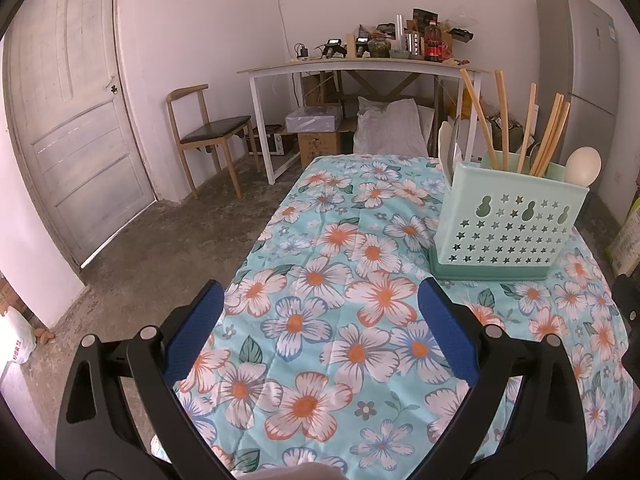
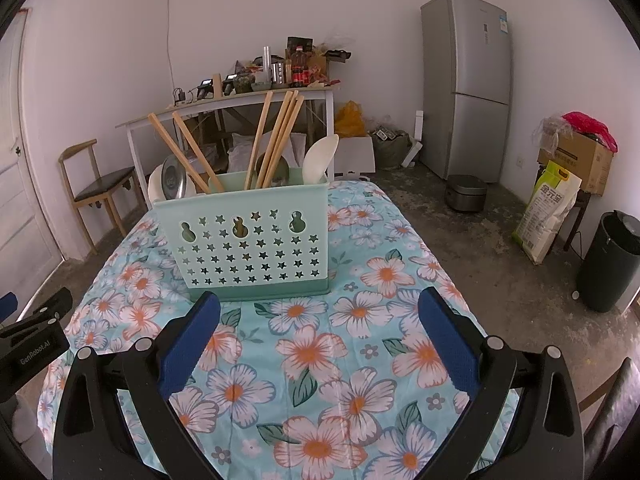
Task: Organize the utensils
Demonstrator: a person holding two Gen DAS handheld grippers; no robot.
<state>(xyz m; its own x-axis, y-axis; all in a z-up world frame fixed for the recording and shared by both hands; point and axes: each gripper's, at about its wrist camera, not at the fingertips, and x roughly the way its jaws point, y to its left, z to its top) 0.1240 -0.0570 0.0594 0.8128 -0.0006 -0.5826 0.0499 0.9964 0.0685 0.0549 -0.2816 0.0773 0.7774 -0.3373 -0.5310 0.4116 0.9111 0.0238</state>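
A mint green utensil holder (image 2: 250,246) with star cut-outs stands on the floral tablecloth (image 2: 320,360). It also shows in the left wrist view (image 1: 508,228) at the right. It holds several wooden chopsticks (image 2: 276,140), white spoons (image 2: 320,158) and a metal spoon (image 2: 174,176). My right gripper (image 2: 320,300) is open and empty, just in front of the holder. My left gripper (image 1: 320,292) is open and empty, to the left of the holder, over the cloth. Its body shows at the left edge of the right wrist view (image 2: 32,344).
A white side table (image 1: 360,68) with clutter stands at the back wall, boxes under it. A wooden chair (image 1: 204,132) is beside a door (image 1: 68,128). A grey fridge (image 2: 466,84), a rice bag (image 2: 546,212) and a dark bin (image 2: 612,260) stand right.
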